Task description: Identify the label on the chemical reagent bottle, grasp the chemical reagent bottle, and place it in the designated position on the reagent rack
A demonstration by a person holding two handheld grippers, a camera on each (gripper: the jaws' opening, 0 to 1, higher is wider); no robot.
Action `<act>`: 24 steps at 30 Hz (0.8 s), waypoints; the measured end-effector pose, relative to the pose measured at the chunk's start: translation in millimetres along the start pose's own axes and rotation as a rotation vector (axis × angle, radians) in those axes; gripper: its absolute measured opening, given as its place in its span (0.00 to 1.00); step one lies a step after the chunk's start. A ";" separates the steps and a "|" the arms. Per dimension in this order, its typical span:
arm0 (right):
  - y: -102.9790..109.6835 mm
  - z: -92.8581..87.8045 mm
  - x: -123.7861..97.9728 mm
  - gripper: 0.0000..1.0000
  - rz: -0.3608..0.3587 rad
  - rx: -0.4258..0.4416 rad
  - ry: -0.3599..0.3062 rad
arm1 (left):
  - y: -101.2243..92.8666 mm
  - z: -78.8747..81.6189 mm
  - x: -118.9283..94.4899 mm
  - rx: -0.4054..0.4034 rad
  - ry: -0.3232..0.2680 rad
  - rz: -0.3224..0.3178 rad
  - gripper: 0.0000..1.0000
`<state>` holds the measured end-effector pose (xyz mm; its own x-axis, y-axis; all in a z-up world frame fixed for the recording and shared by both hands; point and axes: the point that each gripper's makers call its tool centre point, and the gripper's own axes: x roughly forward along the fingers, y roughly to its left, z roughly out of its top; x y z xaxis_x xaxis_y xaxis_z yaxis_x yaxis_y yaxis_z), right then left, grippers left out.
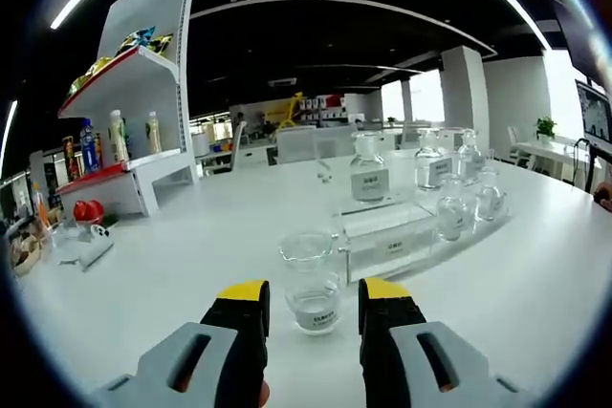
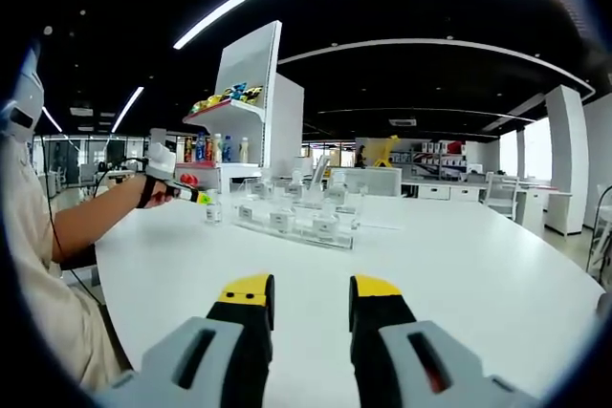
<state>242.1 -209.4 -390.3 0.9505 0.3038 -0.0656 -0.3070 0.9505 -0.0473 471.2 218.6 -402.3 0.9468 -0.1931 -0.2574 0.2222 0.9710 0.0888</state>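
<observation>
The white surface [image 1: 134, 284] spread wide under both my grippers, reaching back to a white shelf unit [image 1: 143, 93] with red-edged shelves holding bottles and packets. In the left gripper view, a clear reagent rack [image 1: 387, 236] sat on the surface ahead and to the right, with several glass bottles on and around it; a taller labelled one [image 1: 368, 171] stood at its back. The chemical reagent bottle [image 1: 313, 279], a small clear glass one with a white label I couldn't read, stood upright on the surface just ahead of my left gripper [image 1: 314, 308], in line with the gap between the jaws. Those jaws stood apart, gripping nothing, and not touching the glass as far as I could see.

In the right gripper view, my right gripper [image 2: 302, 308] hung over bare surface, jaws released, well short of the rack. The person's forearm [image 2: 100, 217] reached in from the left toward the rack.
</observation>
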 end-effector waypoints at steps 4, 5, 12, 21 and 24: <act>-2.2 -1.0 -0.6 0.31 -0.004 0.002 0.001 | -0.5 -2.1 5.7 0.002 0.009 0.003 0.38; -2.8 -1.1 -0.5 0.31 -0.004 0.004 0.000 | -1.0 -2.5 7.0 0.003 0.011 0.003 0.38; -4.7 -1.1 -0.6 0.31 -0.008 0.006 0.001 | -0.3 -3.9 16.9 0.001 0.010 0.011 0.38; -5.0 -1.5 -0.6 0.31 -0.011 0.008 0.001 | 3.2 -11.0 25.1 0.010 0.016 0.022 0.38; -4.3 -1.3 -0.6 0.31 -0.009 0.007 0.001 | 6.8 -11.2 26.6 0.014 0.004 0.036 0.38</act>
<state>242.8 -213.7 -391.4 0.9531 0.2952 -0.0662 -0.2983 0.9536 -0.0413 495.3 221.7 -419.4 0.9533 -0.1578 -0.2575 0.1914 0.9752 0.1111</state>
